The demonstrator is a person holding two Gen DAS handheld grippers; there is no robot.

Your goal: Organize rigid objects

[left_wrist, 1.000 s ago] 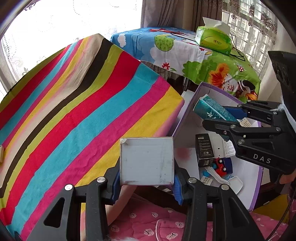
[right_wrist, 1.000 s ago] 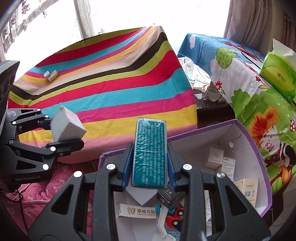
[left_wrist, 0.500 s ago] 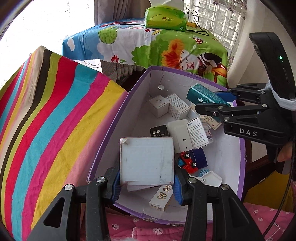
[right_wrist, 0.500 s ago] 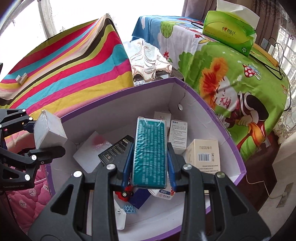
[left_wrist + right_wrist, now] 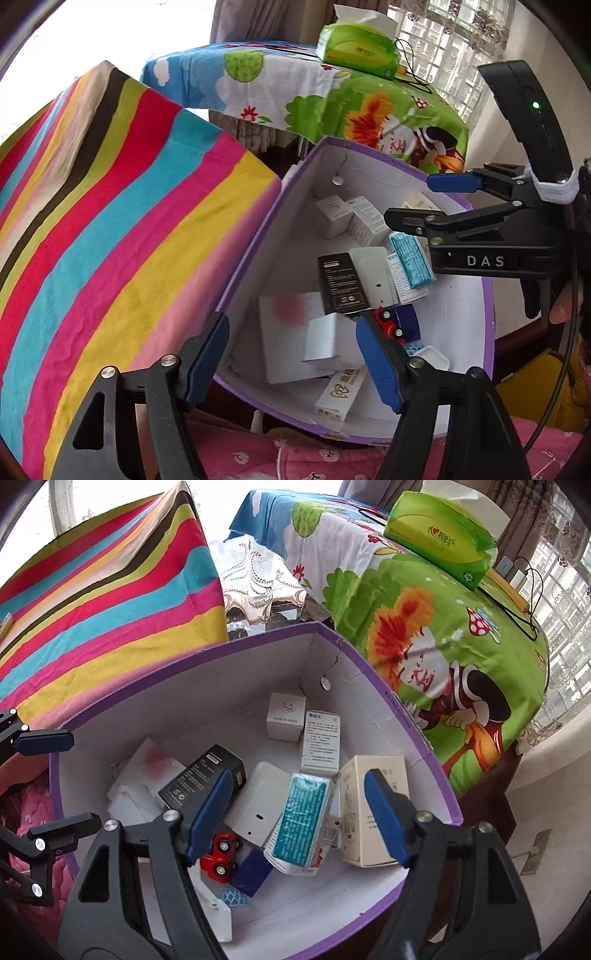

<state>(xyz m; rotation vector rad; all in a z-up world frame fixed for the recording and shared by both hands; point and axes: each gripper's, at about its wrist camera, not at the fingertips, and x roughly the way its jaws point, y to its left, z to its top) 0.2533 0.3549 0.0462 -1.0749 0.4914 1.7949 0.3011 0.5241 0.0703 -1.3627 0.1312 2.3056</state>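
A purple-rimmed white box [image 5: 373, 149] [image 5: 258, 637] holds several small packages. My left gripper [image 5: 291, 356] is open and empty above its near end; the grey-white cube [image 5: 327, 341] lies inside between its fingers. My right gripper [image 5: 295, 816] is open and empty over the box; the teal carton [image 5: 303, 821] [image 5: 412, 260] lies below it, leaning on other boxes. The right gripper also shows in the left wrist view [image 5: 417, 201], and the left gripper's fingers [image 5: 48, 740] show in the right wrist view.
Inside the box lie a black carton [image 5: 203, 777], a red toy car [image 5: 219, 856], a cream carton [image 5: 373, 808] and white boxes. A striped cloth table [image 5: 110, 221] stands left. A cartoon-print table [image 5: 424, 602] with a green tissue pack [image 5: 439, 531] stands behind.
Both grippers moved over the purple box and opened. The grey-white cube dropped from the left gripper and the teal carton from the right; both now lie in the box.
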